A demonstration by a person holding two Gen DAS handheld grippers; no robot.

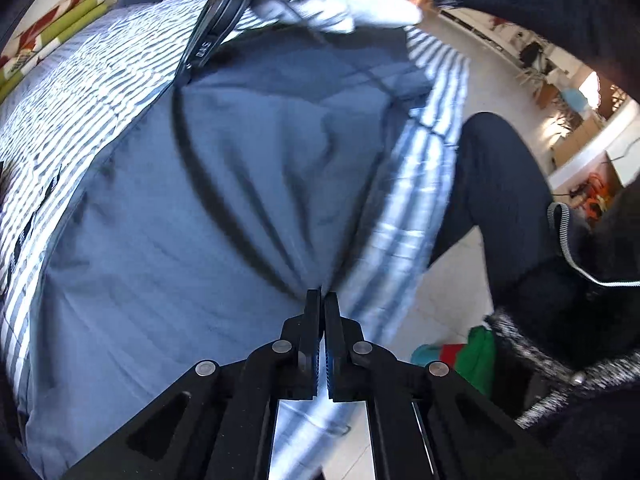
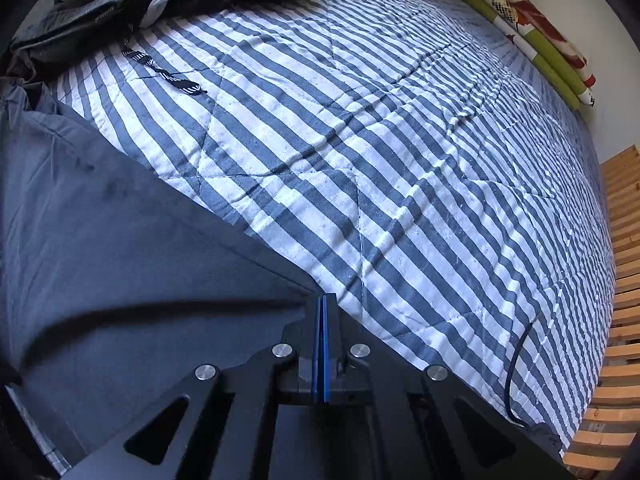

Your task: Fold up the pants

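Note:
Grey-blue pants (image 1: 224,184) lie spread on a blue-and-white striped bedcover (image 1: 100,64). My left gripper (image 1: 322,296) is shut on the pants' near edge, and creases in the cloth run up into its tips. In the right wrist view the pants (image 2: 100,248) fill the lower left, and their straight edge runs down to my right gripper (image 2: 323,300), which is shut on that edge. The right gripper's black body (image 1: 212,36) shows at the far end of the pants, held by a white-gloved hand (image 1: 332,0).
A dark heap of clothes (image 2: 140,4) lies at the bed's far left corner, with a striped ribbon (image 2: 168,74) near it. Green floral rolled bedding (image 2: 532,36) lines the far side. Wooden slats (image 2: 620,300) show at right. The person's dark leg (image 1: 492,184) stands beside the bed. A black cable (image 1: 188,152) crosses the pants.

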